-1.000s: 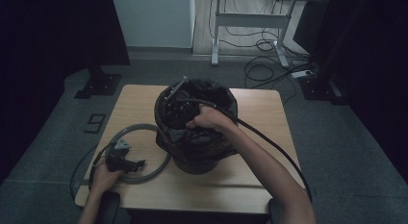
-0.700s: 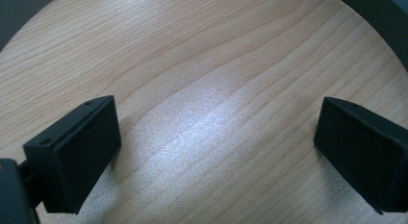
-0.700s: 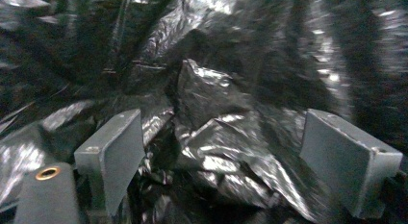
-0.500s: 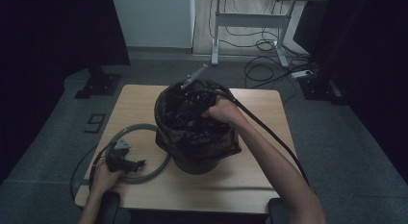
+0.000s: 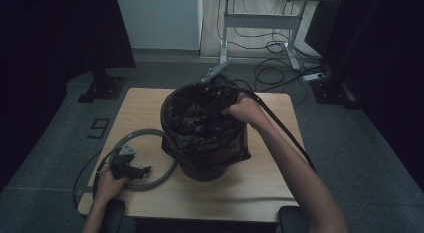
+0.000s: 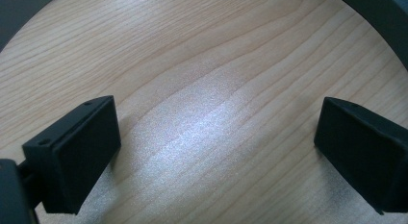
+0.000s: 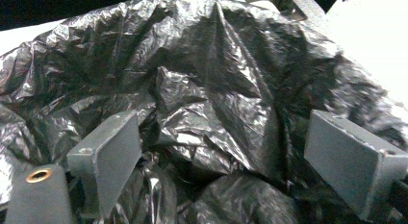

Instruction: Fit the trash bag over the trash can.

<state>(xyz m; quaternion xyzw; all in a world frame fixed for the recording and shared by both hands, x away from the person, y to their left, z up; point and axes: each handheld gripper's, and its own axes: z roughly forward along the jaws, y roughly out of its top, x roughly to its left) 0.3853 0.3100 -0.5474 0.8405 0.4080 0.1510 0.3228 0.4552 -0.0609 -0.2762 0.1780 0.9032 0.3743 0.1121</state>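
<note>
A round bin lined with a crumpled black plastic bag [image 5: 210, 143] stands mid-table. My right gripper [image 5: 199, 119] hangs over its far rim and points down into the bag, with its grey plate raised behind it. In the right gripper view the gripper [image 7: 231, 152] is open, with folds of the bag [image 7: 211, 89] beyond its jaws and nothing held. My left gripper [image 5: 141, 170] rests on the table at the front left, inside a grey ring [image 5: 165, 174]. The left gripper [image 6: 216, 132] is open over bare wood [image 6: 207, 65].
The wooden table [image 5: 260, 188] has free surface to the bin's right and front. The right gripper's black cable [image 5: 285, 133] trails across the right side. Beyond the table are a white desk frame [image 5: 260, 23] and floor cables [image 5: 280, 68].
My right gripper has shifted from the bin's left-centre toward its far right rim and tilted up, plate raised. The left gripper and the ring have stayed put.
</note>
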